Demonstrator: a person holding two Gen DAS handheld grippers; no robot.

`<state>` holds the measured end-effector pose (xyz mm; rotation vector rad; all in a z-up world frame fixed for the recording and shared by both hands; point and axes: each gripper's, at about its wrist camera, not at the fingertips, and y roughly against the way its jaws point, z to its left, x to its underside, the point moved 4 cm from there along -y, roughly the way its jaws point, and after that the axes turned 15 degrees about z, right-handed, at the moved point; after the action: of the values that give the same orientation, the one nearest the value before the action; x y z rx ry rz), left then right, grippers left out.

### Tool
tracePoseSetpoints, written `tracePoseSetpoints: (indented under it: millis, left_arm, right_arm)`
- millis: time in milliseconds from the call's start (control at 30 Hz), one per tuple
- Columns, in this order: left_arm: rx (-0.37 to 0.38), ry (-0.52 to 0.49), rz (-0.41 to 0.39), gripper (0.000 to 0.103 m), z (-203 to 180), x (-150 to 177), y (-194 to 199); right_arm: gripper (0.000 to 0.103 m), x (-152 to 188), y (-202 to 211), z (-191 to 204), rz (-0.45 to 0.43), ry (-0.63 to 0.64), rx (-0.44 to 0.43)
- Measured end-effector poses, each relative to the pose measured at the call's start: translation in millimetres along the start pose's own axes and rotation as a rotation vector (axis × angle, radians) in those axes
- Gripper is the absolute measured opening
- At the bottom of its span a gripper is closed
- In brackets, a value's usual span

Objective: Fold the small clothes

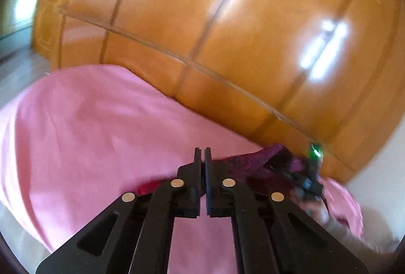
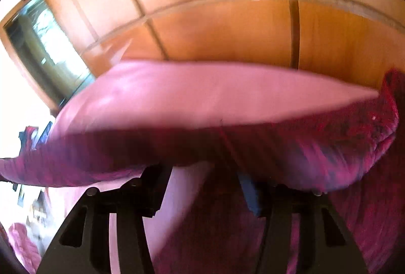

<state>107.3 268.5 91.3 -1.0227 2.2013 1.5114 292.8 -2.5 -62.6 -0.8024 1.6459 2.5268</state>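
A dark magenta patterned garment [image 1: 253, 162] is stretched above the pink bed sheet [image 1: 101, 134] between my two grippers. My left gripper [image 1: 204, 155] has its fingers pressed together, with the garment's edge showing on both sides of them. In the left wrist view my right gripper [image 1: 310, 183] is at the garment's far end, a green light on it. In the right wrist view the garment [image 2: 303, 147] lies across my right gripper [image 2: 202, 167] and hides the fingertips. Its jaws stand partly apart, and a blue pad [image 2: 250, 198] shows under the bunched cloth.
A glossy orange wooden wardrobe [image 1: 227, 33] stands close behind the bed. A window [image 2: 43, 46] is at the left in the right wrist view. More clothes [image 2: 22, 246] lie at the lower left there. A hand [image 1: 321, 213] holds the right gripper.
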Motion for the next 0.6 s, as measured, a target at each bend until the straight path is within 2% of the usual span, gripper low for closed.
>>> tracePoseSetpoints:
  millis: [33,67,100,133,167,200,233,267,300,333,367,400,500,600]
  left_arm:
    - [-0.038,0.025,-0.013,0.000,6.5,-13.5,-7.6]
    - [-0.080,0.094,-0.023,0.000,20.2,-34.3,-19.7]
    - [-0.087,0.114,-0.022,0.000,27.5,-47.1,-29.5]
    - [-0.139,0.115,-0.028,0.000,36.1,-63.8,-42.8]
    - [-0.234,0.148,-0.041,0.000,46.8,-74.6,-52.1]
    - [-0.288,0.188,-0.035,0.000,57.0,-79.9,-59.3]
    - [-0.272,0.216,-0.015,0.000,64.8,-84.6,-68.1]
    - [-0.267,0.231,-0.002,0.009,70.4,-85.6,-74.7]
    - [-0.287,0.242,-0.003,0.030,74.5,-84.5,-76.6]
    - [-0.304,0.263,-0.012,0.043,80.0,-79.2,-78.1]
    - [-0.285,0.283,-0.023,0.061,85.2,-70.5,-80.0]
    - [-0.277,0.298,-0.021,0.063,88.2,-62.4,-82.7]
    - [-0.279,0.331,0.076,0.063,102.7,-34.9,-115.7]
    - [-0.308,0.333,0.138,0.063,108.7,-21.6,-144.9]
  right_arm:
    - [0.050,-17.5,-5.1,-0.7,-0.015,-0.008,0.023]
    - [0.051,-27.9,-7.3,-3.6,-0.022,-0.016,0.042]
    - [0.054,-37.2,-10.6,-6.2,-0.023,-0.024,0.056]
    - [0.056,-43.3,-13.0,-8.7,-0.024,-0.029,0.061]
    - [0.059,-46.8,-13.9,-10.9,-0.028,-0.033,0.067]
    - [0.061,-49.3,-16.6,-14.8,-0.030,-0.033,0.073]
    - [0.061,-47.1,-17.0,-16.9,-0.028,-0.031,0.069]
    - [0.065,-42.6,-16.0,-19.1,-0.026,-0.028,0.061]
    - [0.068,-31.7,-15.3,-23.9,-0.020,-0.022,0.053]
    - [0.069,-22.7,-16.5,-28.1,-0.010,-0.017,0.049]
    - [0.070,-12.3,-18.9,-33.2,0.008,-0.017,0.044]
    - [0.070,-4.0,-19.2,-35.2,0.021,-0.019,0.037]
    - [0.072,31.1,-19.9,-42.0,0.066,-0.012,0.028]
    - [0.072,51.7,-19.7,-43.8,0.091,-0.005,0.020]
